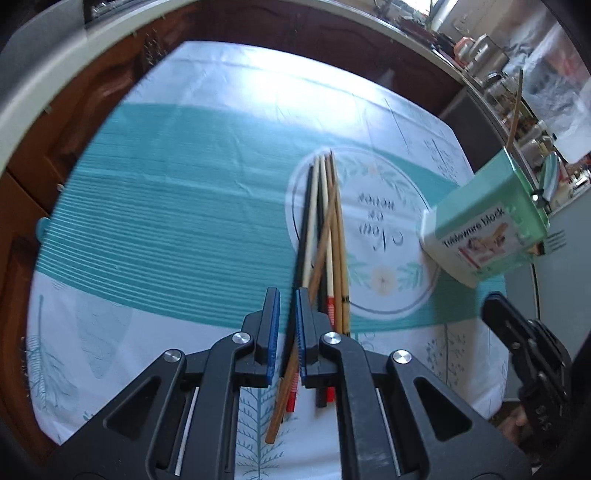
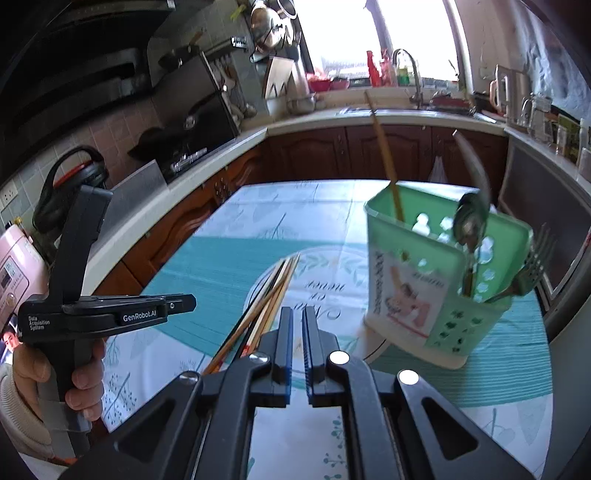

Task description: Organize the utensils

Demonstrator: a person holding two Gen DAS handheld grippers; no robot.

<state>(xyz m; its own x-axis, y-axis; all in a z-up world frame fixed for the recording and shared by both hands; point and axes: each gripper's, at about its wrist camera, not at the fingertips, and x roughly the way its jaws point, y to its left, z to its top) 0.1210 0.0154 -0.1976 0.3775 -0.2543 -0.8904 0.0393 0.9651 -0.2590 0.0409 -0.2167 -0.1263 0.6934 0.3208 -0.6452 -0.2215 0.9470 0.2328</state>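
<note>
Chopsticks (image 1: 325, 236) lie bundled on our table's cloth (image 1: 166, 206) | green holder (image 2: 443, 280) stands to their right, with spoon (image 2: 471, 221) and fork (image 2: 524, 273) inside | left claw (image 1: 287, 295) nearly closed over the chopstick ends, we cannot tell if gripping | right claw (image 2: 297, 314) closed, empty

Sunlit window (image 2: 373, 33); wooden cabinets (image 2: 388, 151)

Left wrist view: mounted behind the left gripper (image 1: 287, 295), aimed steeply down, close above the chopsticks (image 1: 325, 229) on the tablecloth (image 1: 166, 192).

Right wrist view: mounted behind the right gripper (image 2: 297, 314), tilted less steeply, facing across the table toward the kitchen counter (image 2: 369, 118) and window.

Shared by both: chopsticks, tablecloth, green utensil holder (image 1: 487, 221); left gripper also visible at left of the right view.
</note>
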